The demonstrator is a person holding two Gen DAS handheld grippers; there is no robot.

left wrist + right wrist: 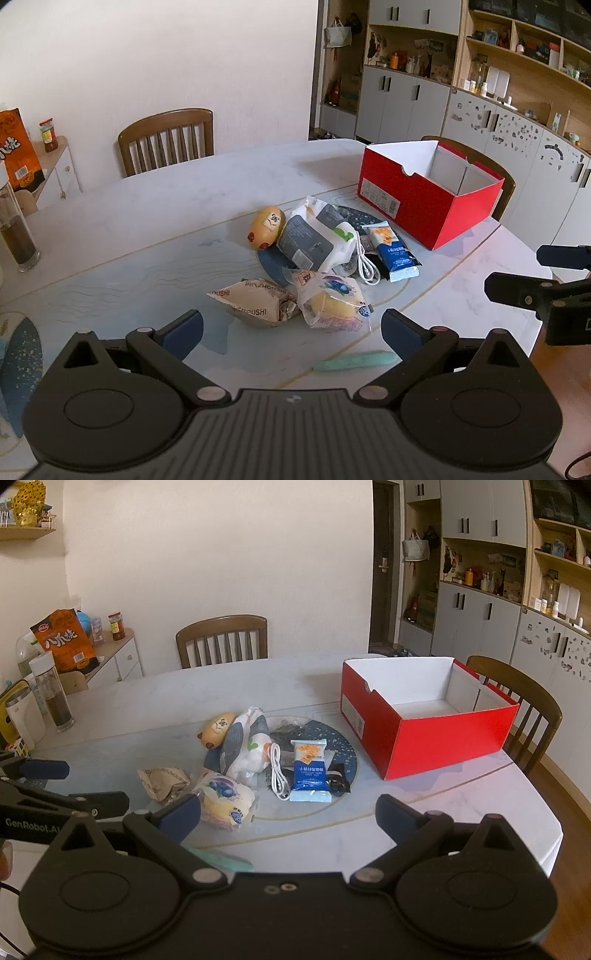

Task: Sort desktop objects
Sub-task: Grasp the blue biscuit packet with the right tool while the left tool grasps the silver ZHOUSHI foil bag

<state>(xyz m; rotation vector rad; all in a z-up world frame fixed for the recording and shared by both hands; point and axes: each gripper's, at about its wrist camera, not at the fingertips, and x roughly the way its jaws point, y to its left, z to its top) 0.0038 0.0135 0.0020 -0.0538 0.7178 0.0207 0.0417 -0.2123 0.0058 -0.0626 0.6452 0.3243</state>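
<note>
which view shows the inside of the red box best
The right wrist view: it looks down into the red box, showing its bare white floor. The left wrist view shows the red box too, but only its inner walls.

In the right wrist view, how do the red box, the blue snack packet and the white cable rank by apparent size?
1. red box, largest by far
2. blue snack packet
3. white cable, coiled, thinner than the packet and similar in length
</note>
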